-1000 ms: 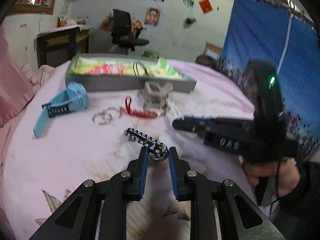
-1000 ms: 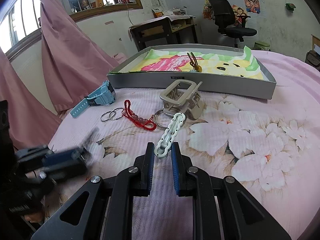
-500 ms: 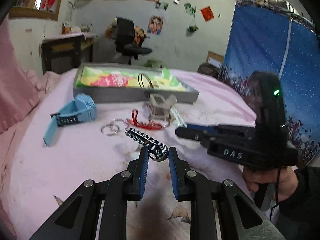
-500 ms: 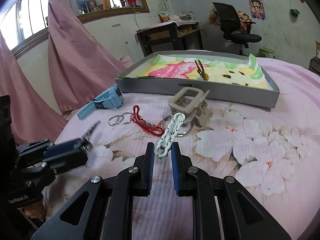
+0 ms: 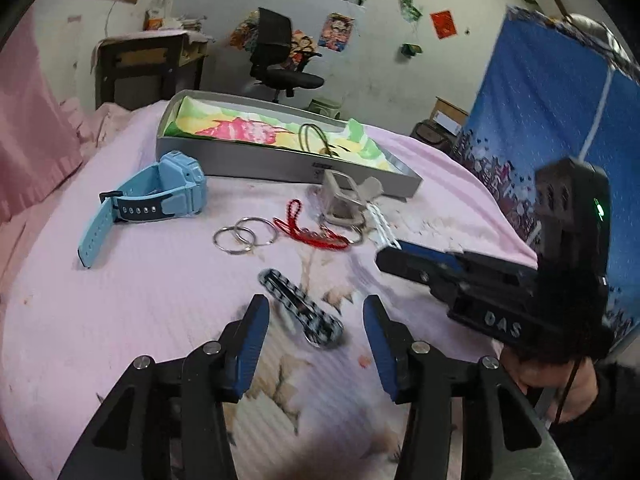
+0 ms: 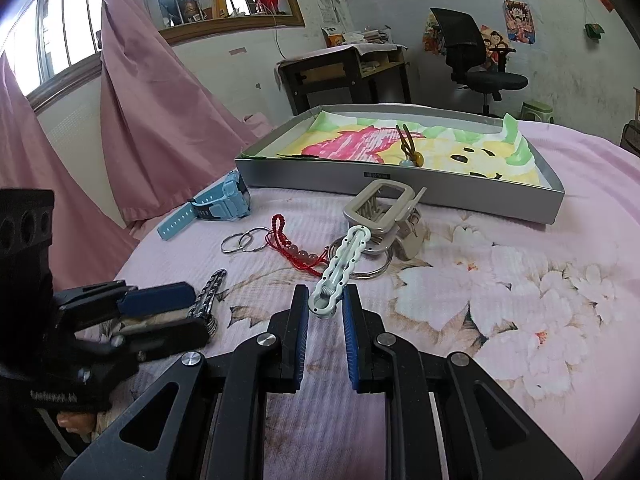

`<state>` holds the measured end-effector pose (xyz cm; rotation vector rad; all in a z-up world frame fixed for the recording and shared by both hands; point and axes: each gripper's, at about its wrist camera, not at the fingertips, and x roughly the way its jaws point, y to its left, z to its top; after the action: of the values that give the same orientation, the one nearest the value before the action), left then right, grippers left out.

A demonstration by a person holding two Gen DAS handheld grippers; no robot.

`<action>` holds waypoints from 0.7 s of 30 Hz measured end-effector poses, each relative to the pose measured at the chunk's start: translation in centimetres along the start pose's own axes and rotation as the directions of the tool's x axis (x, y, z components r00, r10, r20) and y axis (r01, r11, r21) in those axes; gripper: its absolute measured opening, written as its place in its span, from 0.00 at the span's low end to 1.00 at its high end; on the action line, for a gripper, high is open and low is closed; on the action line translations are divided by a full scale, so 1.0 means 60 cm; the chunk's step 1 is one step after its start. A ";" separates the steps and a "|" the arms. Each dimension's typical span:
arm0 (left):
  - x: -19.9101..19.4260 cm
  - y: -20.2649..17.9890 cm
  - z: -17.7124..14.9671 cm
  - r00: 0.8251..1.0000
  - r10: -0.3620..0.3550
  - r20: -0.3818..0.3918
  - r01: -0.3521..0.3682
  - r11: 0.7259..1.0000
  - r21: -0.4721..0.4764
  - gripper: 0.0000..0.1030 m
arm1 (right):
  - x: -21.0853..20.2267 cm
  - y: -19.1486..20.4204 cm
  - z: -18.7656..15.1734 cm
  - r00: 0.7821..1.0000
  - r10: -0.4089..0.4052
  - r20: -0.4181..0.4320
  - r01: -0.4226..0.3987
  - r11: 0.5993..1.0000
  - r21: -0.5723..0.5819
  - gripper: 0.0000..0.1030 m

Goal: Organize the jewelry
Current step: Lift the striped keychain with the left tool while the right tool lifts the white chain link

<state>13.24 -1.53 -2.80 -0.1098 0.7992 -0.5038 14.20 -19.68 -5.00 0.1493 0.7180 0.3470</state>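
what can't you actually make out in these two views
- Black-and-white checkered hair clip: motion-blurred in the left wrist view; in the right wrist view the open left tool covers its near end.
- Small label on the grey metal tray: too small to read.
- Pale mint hair clip: whether the right tool truly pinches it is unclear.

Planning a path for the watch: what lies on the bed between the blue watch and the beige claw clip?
In the left wrist view, two linked metal rings and a red bead bracelet lie between the blue watch and the beige claw clip.
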 end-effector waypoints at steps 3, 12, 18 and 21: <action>0.013 0.016 0.010 1.000 -0.010 -0.025 0.008 0.998 -0.066 0.33 | 0.003 -0.003 0.003 1.000 0.000 -0.003 0.000 1.000 0.000 0.15; 0.036 0.050 0.017 0.992 -0.073 -0.106 0.053 0.982 -0.184 0.13 | 0.011 -0.005 0.005 1.000 0.002 -0.013 -0.002 1.000 0.006 0.15; 0.042 0.092 0.024 0.977 -0.202 -0.070 0.169 0.930 -0.325 0.13 | 0.012 -0.005 0.006 1.000 0.004 -0.015 -0.004 1.000 0.006 0.15; 0.060 0.105 0.029 0.968 -0.242 -0.072 0.200 0.909 -0.365 0.13 | 0.014 -0.006 0.005 1.000 0.006 -0.017 -0.006 1.000 0.006 0.15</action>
<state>19.02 2.16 -5.72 -0.5166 0.9935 -0.5791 15.08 -19.71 -5.35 0.1545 0.7353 0.3517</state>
